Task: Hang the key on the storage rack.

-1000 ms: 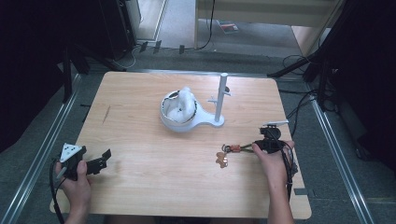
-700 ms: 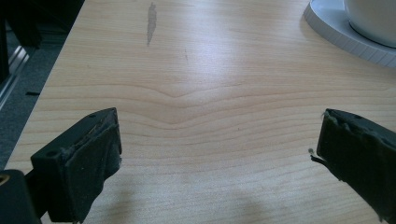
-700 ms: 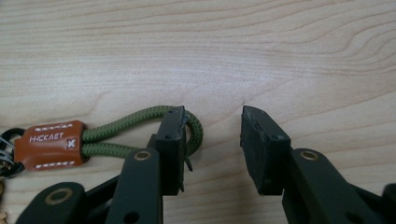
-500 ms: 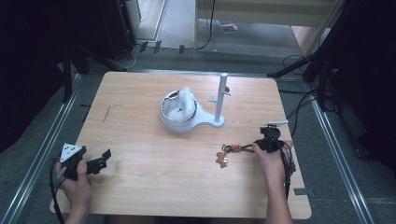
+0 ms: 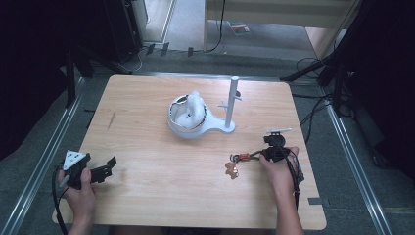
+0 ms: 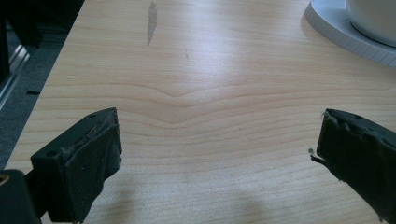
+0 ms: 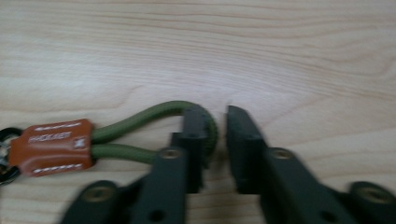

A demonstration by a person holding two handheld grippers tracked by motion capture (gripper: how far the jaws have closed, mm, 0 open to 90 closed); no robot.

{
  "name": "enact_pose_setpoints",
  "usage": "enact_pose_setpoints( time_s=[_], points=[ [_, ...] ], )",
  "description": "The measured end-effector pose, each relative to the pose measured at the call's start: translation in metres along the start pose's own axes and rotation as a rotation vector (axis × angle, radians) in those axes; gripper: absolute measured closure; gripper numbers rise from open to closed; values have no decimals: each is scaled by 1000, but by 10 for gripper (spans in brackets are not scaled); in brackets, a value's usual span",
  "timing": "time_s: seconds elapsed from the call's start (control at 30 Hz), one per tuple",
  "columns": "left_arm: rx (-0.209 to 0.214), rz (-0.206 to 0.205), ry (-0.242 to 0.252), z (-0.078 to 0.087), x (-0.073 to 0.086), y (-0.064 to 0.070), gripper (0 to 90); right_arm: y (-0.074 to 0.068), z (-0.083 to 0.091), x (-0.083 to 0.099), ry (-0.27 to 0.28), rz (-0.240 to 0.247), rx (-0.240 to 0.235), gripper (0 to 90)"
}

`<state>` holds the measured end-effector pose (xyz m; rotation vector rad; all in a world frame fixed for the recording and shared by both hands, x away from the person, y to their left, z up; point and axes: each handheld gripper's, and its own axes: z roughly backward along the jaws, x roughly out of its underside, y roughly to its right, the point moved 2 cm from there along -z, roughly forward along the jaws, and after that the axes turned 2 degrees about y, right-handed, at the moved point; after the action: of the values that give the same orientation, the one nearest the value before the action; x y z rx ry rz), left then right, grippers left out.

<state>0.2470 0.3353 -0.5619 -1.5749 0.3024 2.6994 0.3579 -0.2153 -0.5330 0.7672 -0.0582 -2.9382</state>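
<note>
Wooden light-grain tabletop (image 5: 161,196), rounded corners, sits on grey floor with dark stands and cables around; wide bare wood at front and left. White round dish-shaped stand with an upright post (image 5: 195,120) sits mid-table toward the far side. Olive-green cord loop with an orange leather tag and small metal keyring (image 7: 126,135) lies near the right edge, well apart from the stand. Right gripper (image 7: 217,140) has jaws nearly closed around the loop's end, a gap showing; grip uncertain. Left gripper (image 6: 219,154) at front-left corner, jaws spread wide, nothing between.
</note>
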Motion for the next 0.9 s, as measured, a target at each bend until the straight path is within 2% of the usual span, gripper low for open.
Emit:
enact_pose_setpoints(
  time_s=[0.07, 0.13, 0.27, 0.33, 0.37, 0.47, 0.63, 0.9],
  points=[
    [0, 0, 0, 0, 0, 0, 6, -5, 0, 0, 7, 42, 33, 856],
    [0, 2, 0, 0, 0, 0, 5, -9, -1, -1, 17, 39, 43, 873],
    [3, 7, 4, 0, 0, 0, 5, -6, -2, -1, 46, 18, -15, 879],
    [3, 7, 1, 0, 0, -1, 5, -7, -2, 1, 86, 36, -39, 880],
    [3, 5, -2, 0, 0, -1, 5, -9, 0, 1, 99, 39, -32, 881],
    [0, 4, -2, 0, 0, -1, 6, -12, 7, -1, 157, 34, -38, 881],
    [0, 4, -2, 0, 0, -1, 5, -15, 21, -11, 188, 53, -38, 882],
    [2, 11, 1, 0, 0, -1, 6, -16, 49, -21, 277, 50, -41, 883]
  ],
)
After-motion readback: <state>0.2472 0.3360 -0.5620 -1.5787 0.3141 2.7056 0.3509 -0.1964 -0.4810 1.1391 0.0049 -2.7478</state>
